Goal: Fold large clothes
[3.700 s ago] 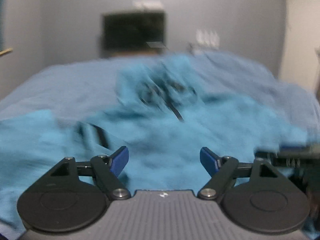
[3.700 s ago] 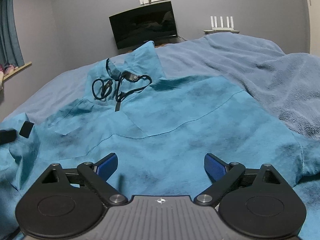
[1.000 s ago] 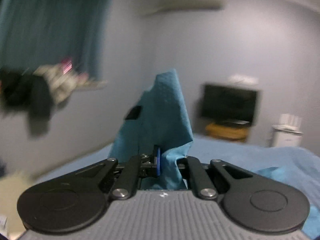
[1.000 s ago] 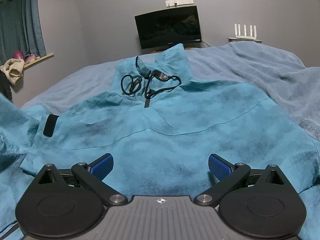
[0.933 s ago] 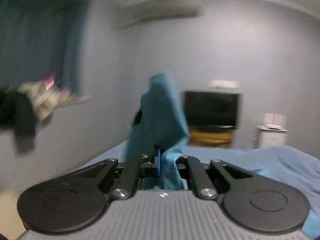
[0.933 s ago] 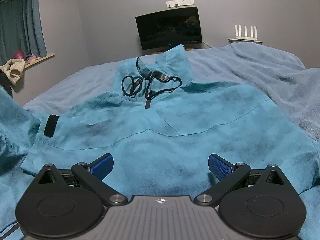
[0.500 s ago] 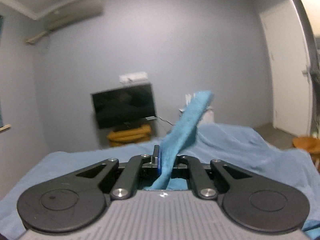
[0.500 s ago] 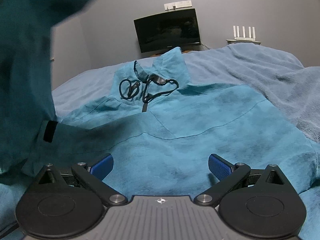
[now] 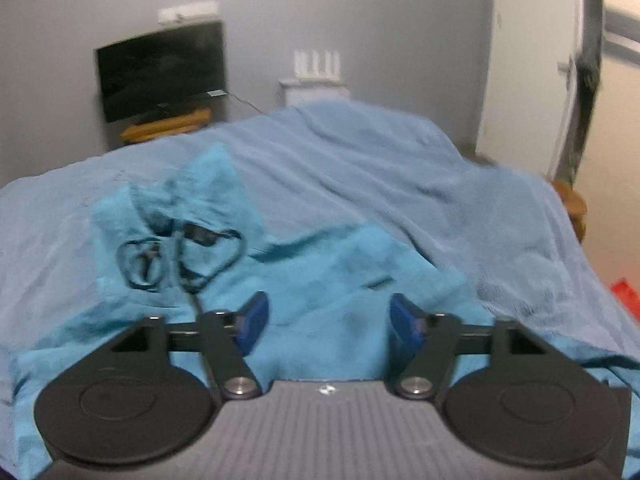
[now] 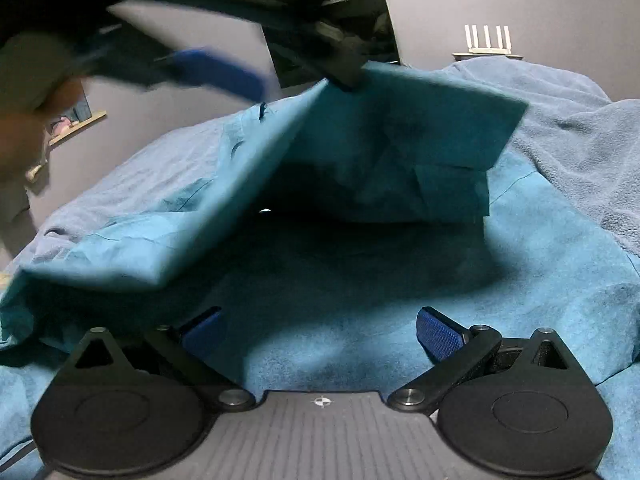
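A large teal hooded jacket [image 9: 328, 276] lies spread on a blue blanket-covered bed [image 9: 400, 176]; its hood and black drawstrings [image 9: 180, 252] are at upper left in the left wrist view. My left gripper [image 9: 324, 322] is open and empty above the jacket's chest. In the right wrist view the jacket's sleeve [image 10: 360, 152] hangs in the air, folding over the jacket body [image 10: 520, 272], with the other gripper blurred above it. My right gripper [image 10: 320, 330] is open and empty, low over the jacket's hem.
A black TV [image 9: 160, 68] on a wooden stand and a white router [image 9: 316, 68] are against the grey far wall. A door [image 9: 532, 80] is at right. A window ledge [image 10: 76, 124] with items is at left.
My left gripper carried the sleeve up and across over the jacket, then opened and let it go. The right gripper stayed open and nearly still.
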The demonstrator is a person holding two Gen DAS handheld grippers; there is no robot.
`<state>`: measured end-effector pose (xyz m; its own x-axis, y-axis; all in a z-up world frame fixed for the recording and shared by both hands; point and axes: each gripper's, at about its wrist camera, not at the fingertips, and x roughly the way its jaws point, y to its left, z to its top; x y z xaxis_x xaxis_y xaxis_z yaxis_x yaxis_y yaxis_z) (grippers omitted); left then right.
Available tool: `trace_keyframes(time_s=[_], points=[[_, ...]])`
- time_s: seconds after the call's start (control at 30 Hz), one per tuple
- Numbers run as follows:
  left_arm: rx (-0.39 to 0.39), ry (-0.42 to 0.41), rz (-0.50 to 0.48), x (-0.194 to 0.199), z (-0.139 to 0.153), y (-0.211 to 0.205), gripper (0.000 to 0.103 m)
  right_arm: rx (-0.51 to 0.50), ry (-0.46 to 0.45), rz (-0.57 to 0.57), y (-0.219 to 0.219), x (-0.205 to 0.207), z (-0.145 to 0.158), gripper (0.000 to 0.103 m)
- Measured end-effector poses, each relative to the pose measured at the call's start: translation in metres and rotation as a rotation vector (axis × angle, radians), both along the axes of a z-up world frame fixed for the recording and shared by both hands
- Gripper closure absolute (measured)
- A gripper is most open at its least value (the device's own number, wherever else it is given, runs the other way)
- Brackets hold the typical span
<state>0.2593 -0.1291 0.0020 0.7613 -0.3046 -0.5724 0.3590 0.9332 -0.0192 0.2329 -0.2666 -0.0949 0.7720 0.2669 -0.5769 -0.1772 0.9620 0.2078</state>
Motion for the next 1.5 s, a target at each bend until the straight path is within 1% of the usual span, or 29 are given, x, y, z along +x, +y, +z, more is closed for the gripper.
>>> trace_keyframes(time_s=[0.13,0.2,0.27,0.33,0.4,0.47,0.5,0.53,0.57,0.6,0.63,0.67,0.7,0.73,0.83,0.87,0.93,1.0,1.1,1.13,1.17,1.2,1.23,1.27,1.3,1.33,1.4,1.43,1.5], points=[[-0.034,-0.012,0.147,-0.02,0.016,0.07,0.029,0.03,-0.002,0.01,-0.002,-0.001,0.004,0.001],[-0.029,0.003,0.241,-0.023,0.01,0.108,0.029,0.065,-0.004,0.017,-0.005,-0.002,0.006,0.001],[-0.035,0.012,0.324,-0.029,-0.004,0.143,0.029,0.106,-0.01,0.016,-0.011,-0.003,0.008,0.001],[-0.019,0.037,0.38,-0.04,-0.018,0.17,0.029,0.16,-0.019,-0.001,-0.018,-0.004,0.011,0.001],[0.014,0.071,0.414,-0.05,-0.036,0.189,0.029,0.214,-0.027,-0.061,-0.03,-0.004,0.012,0.001],[0.051,0.113,0.425,-0.051,-0.061,0.198,0.029,0.276,-0.02,-0.145,-0.046,0.001,0.009,0.002],[0.07,0.134,0.428,-0.052,-0.074,0.201,0.029,0.312,-0.013,-0.193,-0.055,0.003,0.006,0.01],[0.09,0.137,0.428,-0.05,-0.089,0.201,0.029,0.336,-0.004,-0.233,-0.063,0.006,0.003,0.027],[0.112,0.133,0.424,-0.052,-0.098,0.202,0.029,0.352,0.01,-0.272,-0.069,0.01,-0.001,0.04],[0.126,0.132,0.419,-0.05,-0.109,0.201,0.029,0.356,0.021,-0.297,-0.072,0.013,-0.003,0.071],[0.142,0.131,0.415,-0.048,-0.115,0.198,0.029,0.354,0.03,-0.312,-0.074,0.016,-0.005,0.097],[0.161,0.126,0.409,-0.049,-0.116,0.196,0.029,0.358,0.038,-0.32,-0.075,0.018,-0.006,0.098],[0.181,0.122,0.39,-0.048,-0.117,0.192,0.029,0.363,0.03,-0.328,-0.076,0.019,-0.004,0.099],[0.189,0.122,0.363,-0.046,-0.118,0.188,0.029,0.341,0.005,-0.332,-0.075,0.019,0.001,0.1],[0.175,0.119,0.298,-0.047,-0.121,0.185,0.028,0.15,-0.157,-0.319,-0.062,0.023,0.032,0.1],[0.159,0.116,0.289,-0.046,-0.122,0.185,0.027,0.12,-0.198,-0.312,-0.06,0.025,0.041,0.1],[0.129,0.12,0.288,-0.04,-0.125,0.186,0.026,0.055,-0.243,-0.303,-0.055,0.035,0.049,0.1],[0.13,0.136,0.291,-0.037,-0.128,0.186,0.026,-0.02,-0.225,-0.307,-0.051,0.048,0.044,0.1],[0.146,0.155,0.29,-0.036,-0.13,0.184,0.025,-0.081,-0.089,-0.341,-0.052,0.066,0.013,0.099],[0.149,0.16,0.289,-0.035,-0.13,0.183,0.025,-0.086,-0.034,-0.35,-0.056,0.071,0.003,0.096],[0.152,0.161,0.288,-0.036,-0.13,0.182,0.024,-0.083,0.004,-0.359,-0.058,0.075,-0.004,0.096],[0.158,0.161,0.287,-0.036,-0.131,0.182,0.024,-0.071,0.015,-0.37,-0.06,0.076,-0.005,0.089],[0.163,0.161,0.288,-0.035,-0.131,0.181,0.024,-0.061,0.001,-0.386,-0.063,0.074,-0.001,0.078],[0.168,0.16,0.289,-0.035,-0.131,0.181,0.024,-0.064,-0.023,-0.407,-0.063,0.07,0.005,0.07],[0.171,0.159,0.289,-0.036,-0.132,0.181,0.024,-0.078,-0.052,-0.434,-0.064,0.065,0.011,0.055],[0.173,0.159,0.288,-0.036,-0.132,0.181,0.024,-0.106,-0.095,-0.474,-0.064,0.059,0.018,0.049],[0.175,0.159,0.289,-0.037,-0.131,0.181,0.024,-0.151,-0.176,-0.532,-0.062,0.047,0.03,0.048],[0.178,0.16,0.289,-0.036,-0.132,0.18,0.024,-0.162,-0.21,-0.539,-0.06,0.043,0.033,0.048],[0.185,0.16,0.288,-0.036,-0.132,0.18,0.024,-0.183,-0.272,-0.5,-0.054,0.037,0.04,0.048]])
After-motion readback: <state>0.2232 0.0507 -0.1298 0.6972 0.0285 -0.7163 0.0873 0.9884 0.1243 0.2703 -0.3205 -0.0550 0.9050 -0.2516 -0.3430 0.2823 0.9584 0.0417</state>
